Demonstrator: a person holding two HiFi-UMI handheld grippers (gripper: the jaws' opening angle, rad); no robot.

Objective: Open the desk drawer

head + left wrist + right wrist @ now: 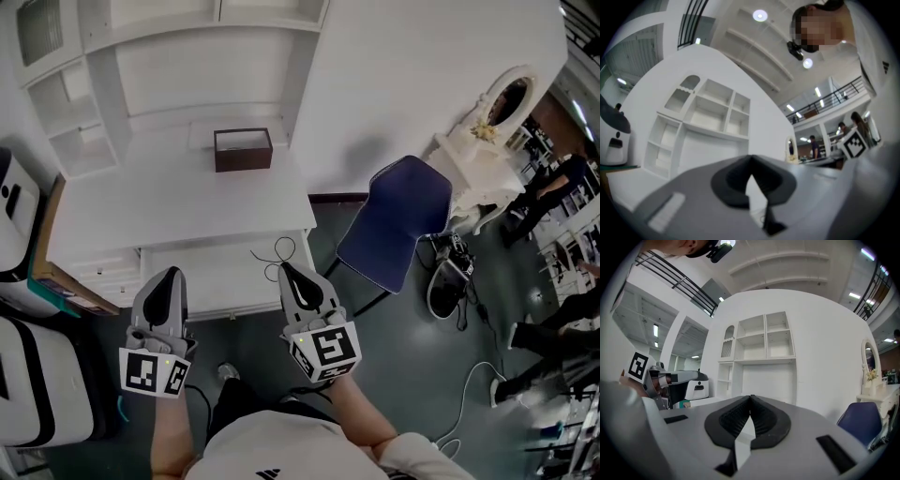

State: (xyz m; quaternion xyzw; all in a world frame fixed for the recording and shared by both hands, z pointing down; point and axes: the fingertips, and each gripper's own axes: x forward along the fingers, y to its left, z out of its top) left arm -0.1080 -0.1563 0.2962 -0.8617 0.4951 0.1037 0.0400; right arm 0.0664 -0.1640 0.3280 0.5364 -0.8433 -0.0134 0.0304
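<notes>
white desk drawer (225, 277) just ahead of left gripper (167, 278) and right gripper (289, 273)

Ahead of me a white wall (422, 75) rises beside white shelves (169, 56). To my right, a blue chair (398, 220) and a white mirrored vanity (483, 159) stand on grey floor (412, 361).

The desk drawer (220, 281) is a wide, shallow white tray. It seems to stand pulled out level from under the front edge of the white desk (178, 206), toward 6 o'clock in the head view. A thin black cord (279, 251) lies looped at its 1 o'clock corner.
</notes>
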